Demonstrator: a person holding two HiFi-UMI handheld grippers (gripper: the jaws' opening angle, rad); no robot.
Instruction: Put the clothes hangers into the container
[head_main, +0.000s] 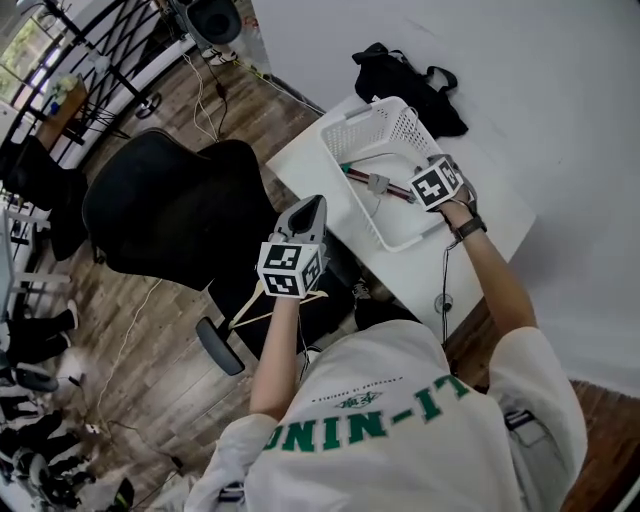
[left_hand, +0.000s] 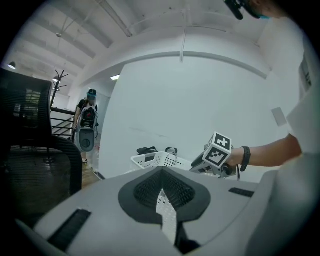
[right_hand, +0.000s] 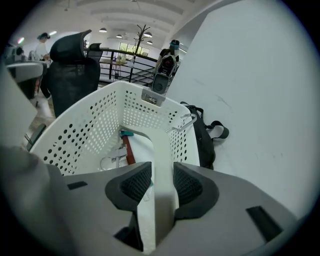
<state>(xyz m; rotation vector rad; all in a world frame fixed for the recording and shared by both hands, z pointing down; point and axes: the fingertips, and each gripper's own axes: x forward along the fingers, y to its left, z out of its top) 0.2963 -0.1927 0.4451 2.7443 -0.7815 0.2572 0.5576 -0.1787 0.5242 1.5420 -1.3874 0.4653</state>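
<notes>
On the left, my bare left forearm reaches forward over the chair (head_main: 170, 210). The left gripper (head_main: 308, 206) points almost level toward the table (head_main: 300, 165), its jaws clenched tip to tip on nothing. A wooden hanger (head_main: 268, 306) shows just under that gripper; I cannot tell what bears it. Further right, the basket (head_main: 372, 125) stands on the table with a red hanger (head_main: 390, 188) lying inside. My right arm stretches to the basket's right side, wrist bent steeply down. The right gripper (head_main: 420, 186) dips into the basket, grasping a white hanger (right_hand: 157, 150) whose arm runs out between the pads above the basket's floor.
</notes>
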